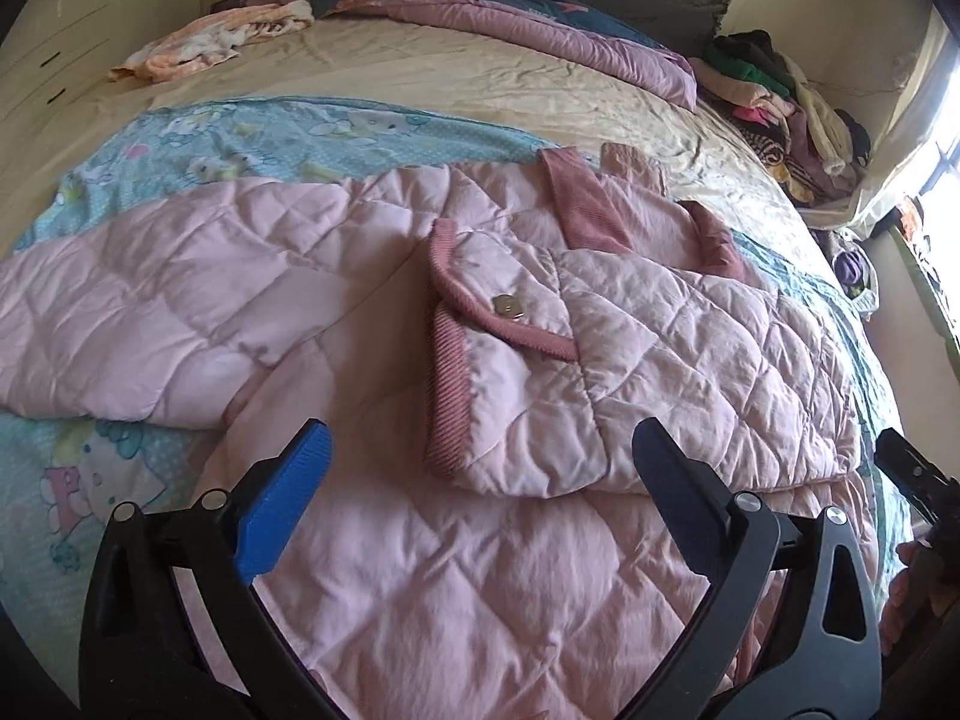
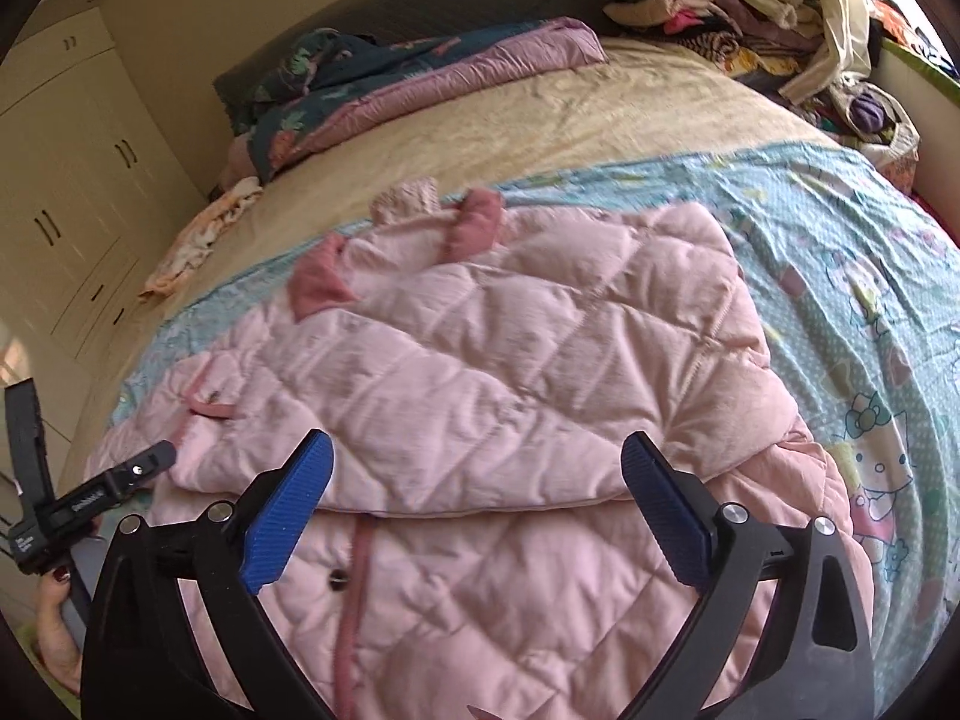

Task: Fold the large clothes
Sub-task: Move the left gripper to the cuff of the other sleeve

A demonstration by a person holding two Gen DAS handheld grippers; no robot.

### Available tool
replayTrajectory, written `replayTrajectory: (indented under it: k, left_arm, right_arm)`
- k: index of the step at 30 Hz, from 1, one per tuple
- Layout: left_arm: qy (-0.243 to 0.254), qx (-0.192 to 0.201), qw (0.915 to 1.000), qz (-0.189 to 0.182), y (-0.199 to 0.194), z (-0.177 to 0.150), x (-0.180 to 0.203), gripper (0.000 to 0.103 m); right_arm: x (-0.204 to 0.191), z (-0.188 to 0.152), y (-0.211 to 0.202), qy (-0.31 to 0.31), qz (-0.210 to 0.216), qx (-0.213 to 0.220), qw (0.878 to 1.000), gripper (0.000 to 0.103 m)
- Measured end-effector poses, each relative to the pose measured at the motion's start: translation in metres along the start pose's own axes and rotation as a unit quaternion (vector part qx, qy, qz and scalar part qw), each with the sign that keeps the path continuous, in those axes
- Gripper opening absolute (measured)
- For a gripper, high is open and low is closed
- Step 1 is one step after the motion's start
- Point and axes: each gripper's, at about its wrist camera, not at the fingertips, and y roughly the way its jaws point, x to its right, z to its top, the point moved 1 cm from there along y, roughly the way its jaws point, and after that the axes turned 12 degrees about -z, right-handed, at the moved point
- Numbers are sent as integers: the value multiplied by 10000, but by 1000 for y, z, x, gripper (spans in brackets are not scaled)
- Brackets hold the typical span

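Observation:
A pink quilted jacket (image 1: 372, 324) lies spread on the bed, a sleeve folded across its front. The folded part shows a darker pink ribbed trim and a metal snap (image 1: 507, 304). My left gripper (image 1: 480, 450) hovers over the jacket's near part, open, with nothing between its blue pads. In the right wrist view the same jacket (image 2: 510, 372) fills the middle, its dark pink collar (image 2: 474, 228) at the far end. My right gripper (image 2: 477, 462) stands open above the folded edge, holding nothing. The other gripper (image 2: 78, 504) shows at the left edge there.
A blue cartoon-print sheet (image 2: 840, 252) lies under the jacket on a beige bedspread (image 1: 480, 78). A dark floral quilt (image 2: 372, 96) lies bunched at the head. A heap of clothes (image 1: 780, 102) sits at the far right. Cream cupboards (image 2: 72, 192) stand left.

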Motion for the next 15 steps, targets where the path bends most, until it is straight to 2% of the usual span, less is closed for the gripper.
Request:
replayTrajectory:
  k: [6, 15]
  left_arm:
    - [-166, 177, 9997, 72, -20, -2, -14, 94]
    - [-136, 471, 9985, 240, -50, -3, -30, 94]
  right_arm:
    - [-22, 0, -17, -184, 84, 130, 9997, 99]
    - [-62, -4, -35, -401, 180, 354, 9984, 99]
